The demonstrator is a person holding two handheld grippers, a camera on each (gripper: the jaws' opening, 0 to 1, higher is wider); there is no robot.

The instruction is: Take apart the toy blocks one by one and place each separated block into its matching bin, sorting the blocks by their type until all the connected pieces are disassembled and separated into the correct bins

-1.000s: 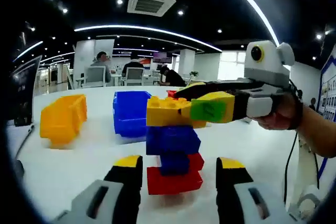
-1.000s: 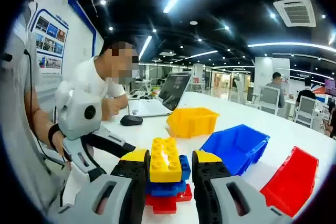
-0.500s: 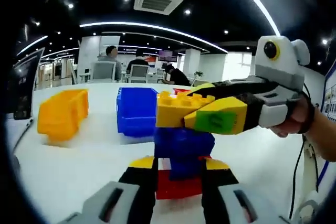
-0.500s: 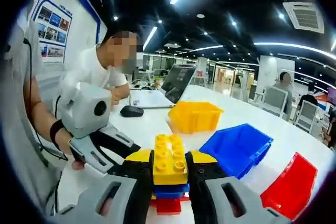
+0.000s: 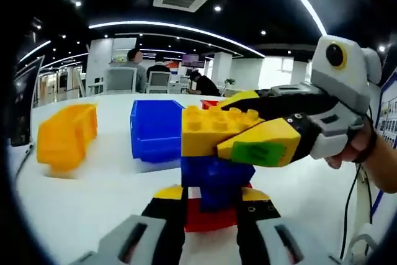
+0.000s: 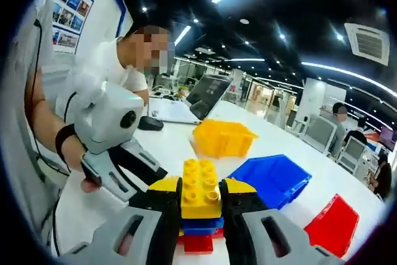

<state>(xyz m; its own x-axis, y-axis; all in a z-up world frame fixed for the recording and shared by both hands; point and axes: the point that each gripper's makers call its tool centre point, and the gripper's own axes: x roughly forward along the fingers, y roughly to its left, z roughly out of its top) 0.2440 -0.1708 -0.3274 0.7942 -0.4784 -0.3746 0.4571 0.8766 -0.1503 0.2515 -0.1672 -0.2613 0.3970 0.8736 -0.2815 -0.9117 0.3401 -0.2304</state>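
Observation:
A block stack stands on the white table: a yellow block on top, blue blocks in the middle, a red block at the base. My left gripper is shut on the red block at the bottom of the stack. My right gripper reaches in from the right and is shut on the yellow block, which sits between its jaws in the right gripper view. Blue and red blocks show beneath it. The left gripper appears at the left there.
Three bins sit beyond the stack: a yellow bin, a blue bin and a red bin. A laptop and mouse lie farther back. A person in white sits at the table's far side.
My left gripper went from open to shut on the red base. My right gripper's jaws closed on the yellow block and stayed there.

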